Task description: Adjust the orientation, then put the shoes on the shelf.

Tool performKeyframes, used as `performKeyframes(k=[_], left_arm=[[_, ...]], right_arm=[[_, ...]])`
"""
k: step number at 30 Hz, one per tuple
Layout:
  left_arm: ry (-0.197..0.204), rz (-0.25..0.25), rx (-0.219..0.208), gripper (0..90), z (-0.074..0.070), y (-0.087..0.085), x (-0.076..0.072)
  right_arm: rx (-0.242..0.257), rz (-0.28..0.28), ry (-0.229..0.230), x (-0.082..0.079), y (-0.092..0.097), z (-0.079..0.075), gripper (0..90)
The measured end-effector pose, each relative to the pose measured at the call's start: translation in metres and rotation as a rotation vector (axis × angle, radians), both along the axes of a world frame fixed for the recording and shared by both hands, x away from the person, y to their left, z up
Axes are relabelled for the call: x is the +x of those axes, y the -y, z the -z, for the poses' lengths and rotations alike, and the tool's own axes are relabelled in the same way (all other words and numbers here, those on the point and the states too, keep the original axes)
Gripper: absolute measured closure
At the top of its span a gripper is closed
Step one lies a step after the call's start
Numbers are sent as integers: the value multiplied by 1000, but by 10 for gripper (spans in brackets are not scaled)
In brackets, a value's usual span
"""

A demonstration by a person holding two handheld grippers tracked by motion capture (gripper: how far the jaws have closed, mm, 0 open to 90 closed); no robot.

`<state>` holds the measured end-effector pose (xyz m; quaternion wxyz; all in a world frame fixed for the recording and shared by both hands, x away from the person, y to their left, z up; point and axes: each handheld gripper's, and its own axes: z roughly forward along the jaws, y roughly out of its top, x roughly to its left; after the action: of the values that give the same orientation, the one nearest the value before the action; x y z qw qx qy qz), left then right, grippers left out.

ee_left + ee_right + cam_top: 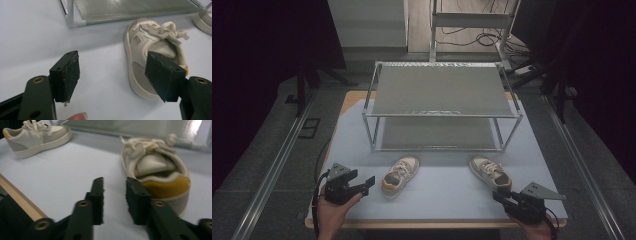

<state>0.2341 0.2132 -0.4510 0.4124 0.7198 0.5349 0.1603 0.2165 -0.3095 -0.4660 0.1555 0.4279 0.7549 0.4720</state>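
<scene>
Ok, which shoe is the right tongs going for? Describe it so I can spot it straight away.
Start at the metal two-tier rack on the pale mat. Two cream sneakers lie in front of it; take the right-hand shoe, below the rack's right front leg. Unlike the left-hand shoe, its yellow heel points at the right tongs, whose jaws stand apart and empty just short of it.

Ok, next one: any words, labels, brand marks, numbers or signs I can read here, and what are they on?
None can be read.
Left shoe: no legible text or logo on the side, tongue or heel.
Right shoe: blurred; yellow heel patch bears no readable mark.
Metal rack: no label or sign.
Table cover: plain.
Left gripper and right gripper: black jaws unmarked.
</scene>
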Motion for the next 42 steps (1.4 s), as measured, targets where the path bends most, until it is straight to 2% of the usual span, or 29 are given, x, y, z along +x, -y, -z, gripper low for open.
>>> performKeyframes(k=[3,9,14,17,19,28,37,42], left_arm=[[4,1,3,278,-2,0,-2],[21,19,-13,278,-9,2,-4],[41,50,-6,249,-15,9,-8],[52,64,0,237,-20,15,-11],[53,76,7,232,-23,18,-12],[28,120,57,218,-29,37,-6],[-6,160,103,197,-31,57,13],[-43,170,144,190,-25,70,25]], right_arm=[[4,-7,19,0,-4,-4,546],[7,-21,39,2,-8,-11,505],[-15,-13,65,9,-6,-25,452],[-41,-9,56,15,-6,-32,426],[-42,-5,59,19,-5,-35,414],[-76,12,10,42,-6,-34,322],[-110,21,-16,65,-17,-34,281],[-116,31,-23,73,-18,-34,268]])
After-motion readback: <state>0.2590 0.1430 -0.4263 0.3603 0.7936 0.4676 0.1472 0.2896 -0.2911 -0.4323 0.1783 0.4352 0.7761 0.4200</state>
